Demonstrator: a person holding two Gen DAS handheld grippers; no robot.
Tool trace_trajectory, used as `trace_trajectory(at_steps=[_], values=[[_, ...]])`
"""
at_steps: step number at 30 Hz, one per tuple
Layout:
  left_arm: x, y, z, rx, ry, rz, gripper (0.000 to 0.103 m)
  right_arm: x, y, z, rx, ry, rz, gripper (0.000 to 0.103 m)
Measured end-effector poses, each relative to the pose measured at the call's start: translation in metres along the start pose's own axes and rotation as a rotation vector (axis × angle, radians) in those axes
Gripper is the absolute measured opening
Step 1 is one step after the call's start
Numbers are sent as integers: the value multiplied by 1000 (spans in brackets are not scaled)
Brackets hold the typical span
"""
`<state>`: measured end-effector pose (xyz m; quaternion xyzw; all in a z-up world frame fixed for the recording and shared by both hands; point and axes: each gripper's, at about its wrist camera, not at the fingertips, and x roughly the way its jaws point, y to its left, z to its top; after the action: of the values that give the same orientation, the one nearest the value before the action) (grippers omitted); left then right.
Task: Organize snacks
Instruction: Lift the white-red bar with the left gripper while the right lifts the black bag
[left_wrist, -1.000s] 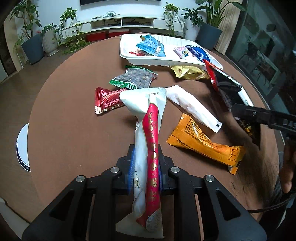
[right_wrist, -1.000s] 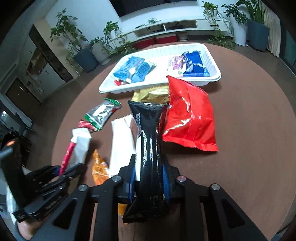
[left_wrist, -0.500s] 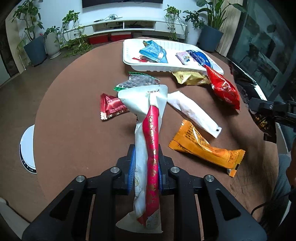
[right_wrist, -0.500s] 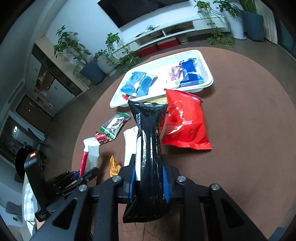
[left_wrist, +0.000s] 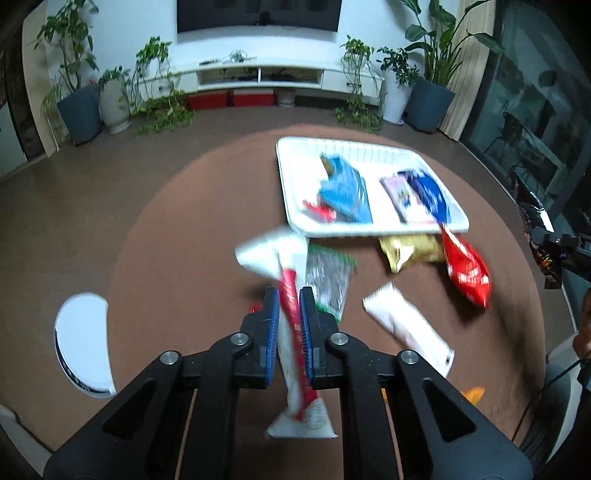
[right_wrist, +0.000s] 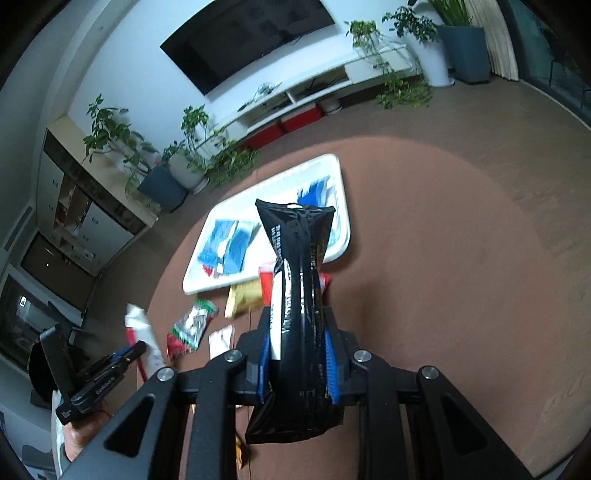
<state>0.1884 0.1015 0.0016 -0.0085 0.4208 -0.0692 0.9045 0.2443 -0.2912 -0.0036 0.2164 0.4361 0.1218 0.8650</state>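
Observation:
My left gripper (left_wrist: 289, 295) holds a long white and red packet (left_wrist: 273, 254) above the round brown table (left_wrist: 177, 266); its jaws are closing tighter on the packet. The packet's far end points toward the white tray (left_wrist: 369, 232). My right gripper (right_wrist: 297, 317) is shut on a black snack bag (right_wrist: 295, 229), held upright above the table in front of the white tray (right_wrist: 341, 192). The right wrist view also shows the left gripper (right_wrist: 129, 352) low on the left. The black snack bag (left_wrist: 532, 199) appears at the right edge of the left wrist view.
The tray holds blue packets (left_wrist: 345, 192) and a dark blue one (left_wrist: 428, 192). On the table lie a green-edged clear packet (left_wrist: 328, 277), a gold packet (left_wrist: 410, 249), a red bag (left_wrist: 467, 269), a white packet (left_wrist: 406, 328) and an orange packet (left_wrist: 472, 393). A white disc (left_wrist: 83, 343) sits on the floor.
Both grippers have risen and drawn back with their packets, so the table looks smaller and farther. The white and red packet has come up off the table.

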Motion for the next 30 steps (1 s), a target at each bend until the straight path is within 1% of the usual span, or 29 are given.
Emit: trace_trajectory(at_steps=[2,4,5,8,10,11,12,13,14,16,17,18,19,22,23,28,29,30], values=[[7,0,10,13,8,9,6,1,1,13,-9,-13,-7,26],[18,1,11,10,39,12,6,6,3,21,-11,-13,-13,26],[21,1,10,22,56,26,6,7,4,23,-14,-12,-12,26],[18,-1,1,11,65,93,7,11,13,21,-59,-10,-26,26],[19,-9,-10,21,86,97,10,17,13,17,-68,4,-23,26],[24,-14,-14,37,109,97,16,21,14,15,-67,12,-16,26],[32,-19,-21,49,137,105,21,26,15,12,-65,22,-10,26],[38,-20,-25,47,150,117,22,28,17,9,-63,28,-5,26],[43,-20,-28,38,157,122,26,30,20,7,-62,34,2,26],[49,-19,-29,27,172,145,46,30,24,3,-71,39,11,26],[50,-18,-28,17,180,163,71,29,25,2,-76,42,12,26],[48,-18,-28,11,178,159,75,29,24,1,-76,42,14,26],[46,-18,-28,9,172,146,75,28,24,1,-74,42,15,26],[27,-23,-27,8,128,143,75,25,21,0,-68,37,20,26],[26,-26,-26,18,127,133,76,24,19,-1,-68,37,20,26],[44,-46,-32,113,193,89,76,28,21,-5,-68,51,33,26],[48,-49,-34,136,200,91,75,28,22,-6,-71,52,35,26],[52,-53,-34,158,209,88,69,29,22,-7,-74,56,35,26]])
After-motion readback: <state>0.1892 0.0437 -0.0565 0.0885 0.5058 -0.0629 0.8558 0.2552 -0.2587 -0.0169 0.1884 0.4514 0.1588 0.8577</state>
